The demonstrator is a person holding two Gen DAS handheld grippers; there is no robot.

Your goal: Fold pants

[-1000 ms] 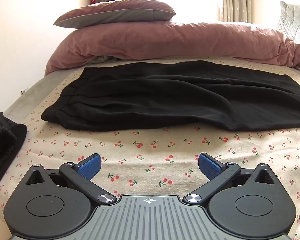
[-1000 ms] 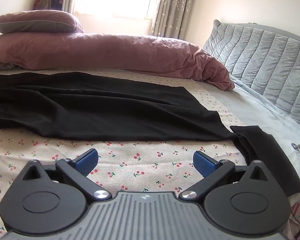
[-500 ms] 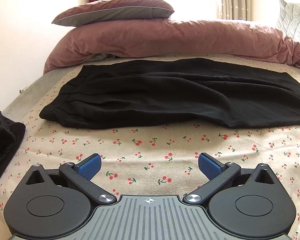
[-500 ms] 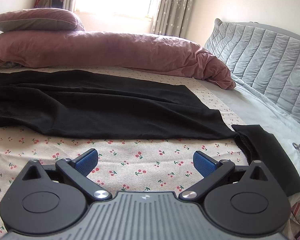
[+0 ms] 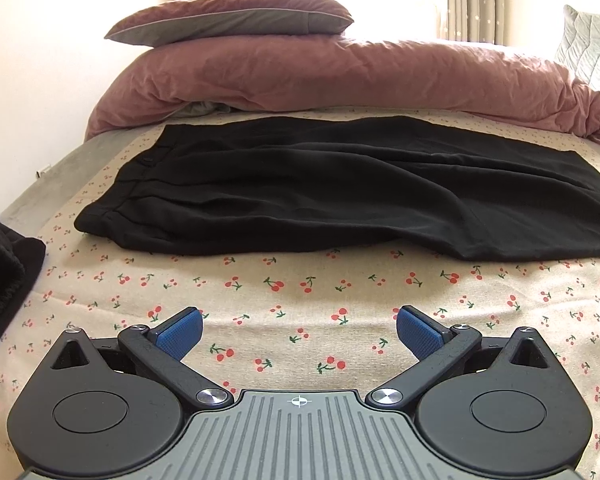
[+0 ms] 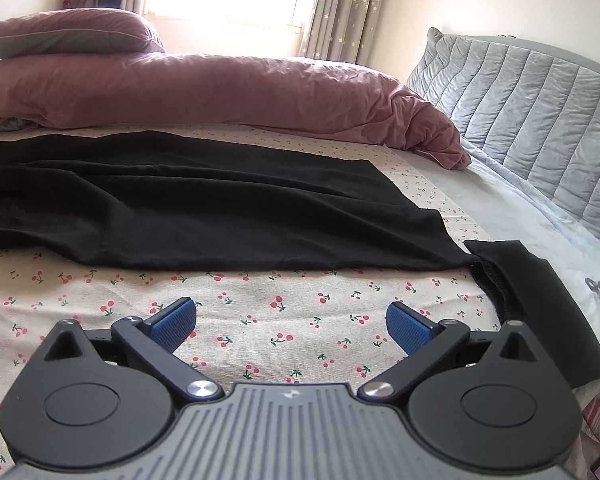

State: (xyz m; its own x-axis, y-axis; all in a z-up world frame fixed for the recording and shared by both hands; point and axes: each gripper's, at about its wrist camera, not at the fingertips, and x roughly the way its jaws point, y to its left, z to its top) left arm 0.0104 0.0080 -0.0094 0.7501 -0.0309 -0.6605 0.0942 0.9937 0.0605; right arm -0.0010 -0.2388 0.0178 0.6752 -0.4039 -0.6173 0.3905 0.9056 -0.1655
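Black pants (image 5: 320, 192) lie flat across the cherry-print bed sheet (image 5: 300, 288), waistband to the left, legs running right. The right wrist view shows the leg ends (image 6: 220, 208) with the hem at the right. My left gripper (image 5: 298, 330) is open and empty, hovering over the sheet short of the pants' near edge, toward the waistband side. My right gripper (image 6: 291, 320) is open and empty, over the sheet in front of the leg ends.
A mauve duvet (image 5: 340, 76) with a pillow (image 5: 228, 16) on it lies behind the pants. A dark garment (image 5: 0, 272) sits at the left bed edge; another black cloth (image 6: 540, 304) lies at the right edge. A grey quilted headboard (image 6: 540, 112) stands on the right.
Both grippers have risen and tilted slightly, so the pants sit a little farther up and more fully in view. Both stay open. The pants have not moved.
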